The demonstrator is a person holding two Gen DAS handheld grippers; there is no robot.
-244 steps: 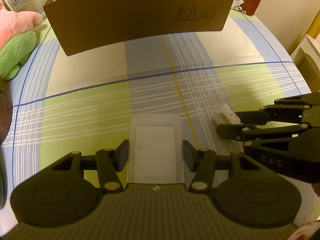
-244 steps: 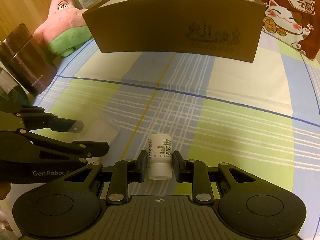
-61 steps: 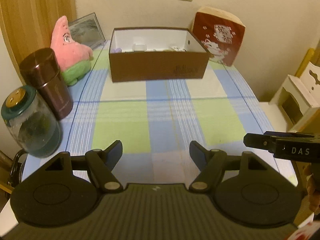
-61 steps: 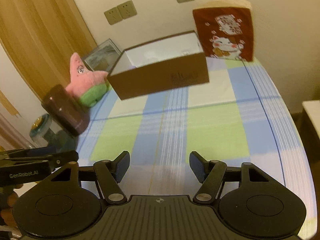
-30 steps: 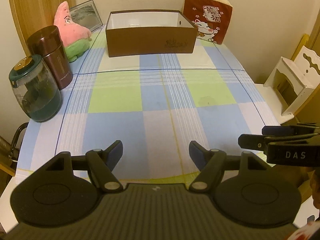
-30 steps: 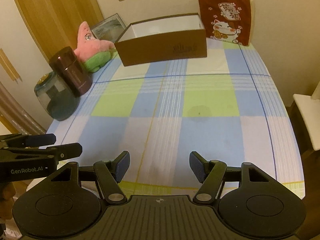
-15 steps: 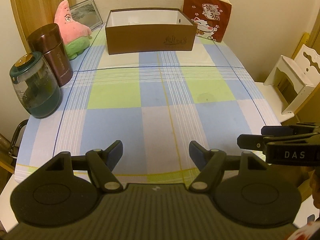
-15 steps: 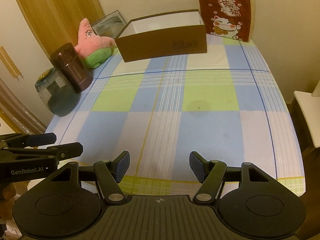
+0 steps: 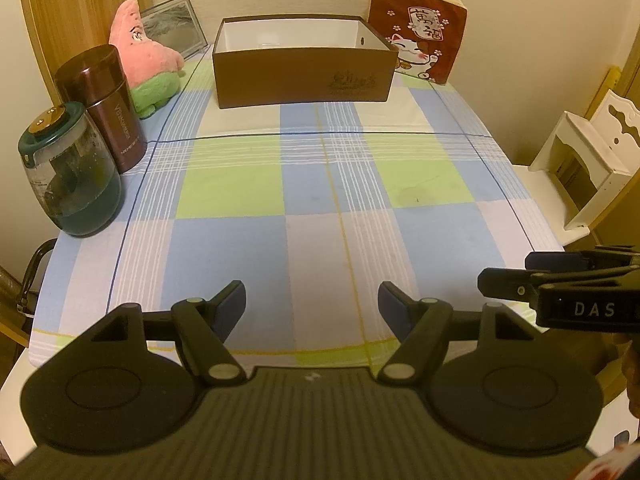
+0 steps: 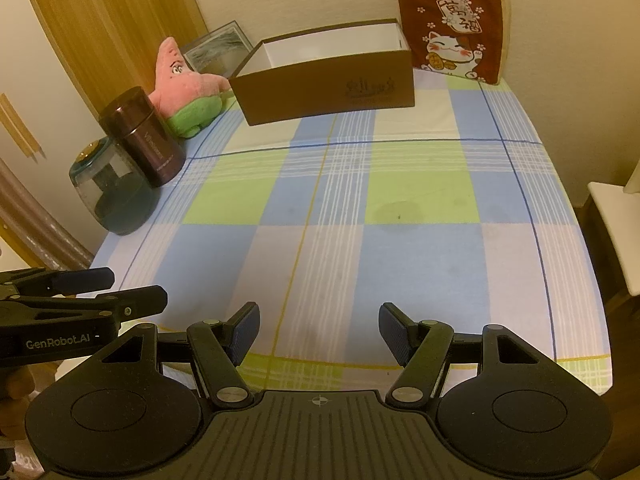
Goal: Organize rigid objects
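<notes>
A brown cardboard box (image 9: pixel 302 74) (image 10: pixel 328 84) with a white inside stands at the far end of the checked tablecloth (image 9: pixel 320 200) (image 10: pixel 360 208); its contents are hidden by its walls. My left gripper (image 9: pixel 312 300) is open above the near table edge with nothing between its fingers. In the right wrist view it shows at the lower left as the left gripper (image 10: pixel 132 290). My right gripper (image 10: pixel 319 322) is open too, empty, over the near edge. The left wrist view has the right gripper (image 9: pixel 508 272) at its right side.
Along the left edge stand a teal-lidded glass jar (image 9: pixel 68 172) (image 10: pixel 114 192), a dark red canister (image 9: pixel 104 104) (image 10: pixel 142 140), a pink star plush (image 9: pixel 150 68) (image 10: pixel 186 84) and a picture frame (image 9: pixel 172 24). A red cat-print bag (image 9: pixel 418 28) (image 10: pixel 450 28) stands beside the box. A white chair (image 9: pixel 588 152) is right of the table.
Both views have drawn slightly back from the table over the last second. Both grippers stay open and empty.
</notes>
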